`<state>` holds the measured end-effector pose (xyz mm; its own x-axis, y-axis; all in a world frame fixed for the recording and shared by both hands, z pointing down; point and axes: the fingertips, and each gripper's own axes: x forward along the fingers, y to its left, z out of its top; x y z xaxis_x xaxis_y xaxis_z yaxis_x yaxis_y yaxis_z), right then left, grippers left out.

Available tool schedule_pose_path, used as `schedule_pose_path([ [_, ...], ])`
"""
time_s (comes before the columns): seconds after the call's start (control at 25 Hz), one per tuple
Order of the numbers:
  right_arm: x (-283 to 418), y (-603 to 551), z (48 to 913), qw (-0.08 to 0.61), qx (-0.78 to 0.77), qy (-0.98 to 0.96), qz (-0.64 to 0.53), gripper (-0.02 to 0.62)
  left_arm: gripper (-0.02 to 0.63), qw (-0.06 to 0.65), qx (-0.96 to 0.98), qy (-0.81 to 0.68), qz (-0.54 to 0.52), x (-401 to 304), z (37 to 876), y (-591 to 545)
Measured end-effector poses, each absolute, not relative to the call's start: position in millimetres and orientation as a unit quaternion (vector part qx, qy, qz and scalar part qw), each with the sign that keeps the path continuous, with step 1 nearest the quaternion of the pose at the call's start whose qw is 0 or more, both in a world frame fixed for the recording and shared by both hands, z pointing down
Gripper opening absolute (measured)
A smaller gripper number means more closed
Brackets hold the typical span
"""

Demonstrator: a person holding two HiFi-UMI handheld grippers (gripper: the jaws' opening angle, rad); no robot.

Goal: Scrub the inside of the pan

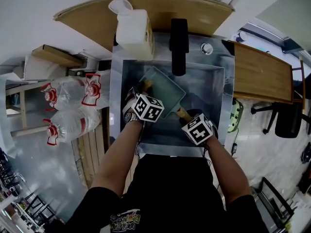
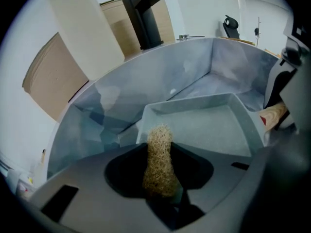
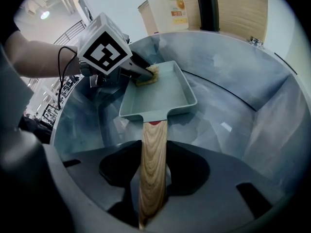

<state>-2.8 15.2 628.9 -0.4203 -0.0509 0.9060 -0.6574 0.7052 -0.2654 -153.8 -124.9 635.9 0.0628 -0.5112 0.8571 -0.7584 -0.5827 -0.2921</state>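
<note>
My right claw (image 3: 151,198) is closed on the wooden handle (image 3: 153,154) and holds the pan (image 3: 160,93) low in the sink (image 3: 233,81), with the handle toward 5 o'clock in the head view. My left claw (image 2: 163,193) pinches the scrubber (image 2: 158,154) at the pan's 10 o'clock corner. I fear that pressing so far from the grip will lever the pan, so the handle twists or slips. The scrubber may also drag out.
</note>
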Motion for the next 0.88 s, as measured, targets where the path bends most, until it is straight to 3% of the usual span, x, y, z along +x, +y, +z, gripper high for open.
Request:
schedule_pose_path([
  [0.32, -2, 15, 628, 0.488, 0.223, -0.783, 0.314, 0.161, 0.143, 0.210, 0.747, -0.427, 0.464, -149, 640, -122],
  [0.88, -2, 14, 629, 0.489, 0.222, -0.782, 0.317, 0.161, 0.141, 0.257, 0.777, -0.320, 0.477, -99, 641, -79],
])
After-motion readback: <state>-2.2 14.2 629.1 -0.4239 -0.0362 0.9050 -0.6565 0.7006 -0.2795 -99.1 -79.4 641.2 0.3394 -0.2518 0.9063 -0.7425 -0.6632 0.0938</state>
